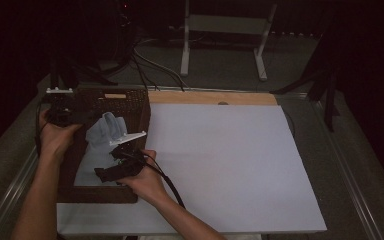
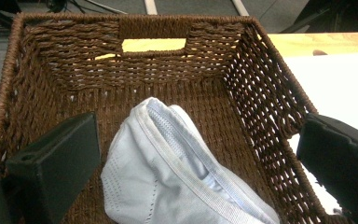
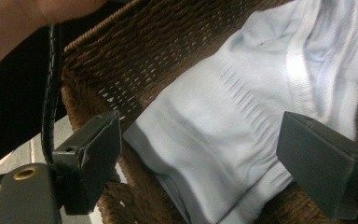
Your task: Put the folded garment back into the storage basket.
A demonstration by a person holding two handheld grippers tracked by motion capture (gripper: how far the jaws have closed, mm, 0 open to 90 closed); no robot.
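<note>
Both my tongs, left gripper (image 2: 196, 158) & right gripper (image 3: 200, 163), spread wide, pinching nothing; pale garment (image 2: 177, 172) already lies in wicker basket (image 2: 135, 18), job looks approx. done.

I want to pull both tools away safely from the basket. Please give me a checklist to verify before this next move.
1. Left hand-held gripper open, nothing between its pads: ok.
2. Right hand-held gripper open, not pressing the cloth: ok.
3. Pale blue folded fabric garment lies inside the brown woven wicker basket: ok.
4. Garment free of both tools' cables: cannot tell.
5. Basket fully on the white board: cannot tell.
</note>
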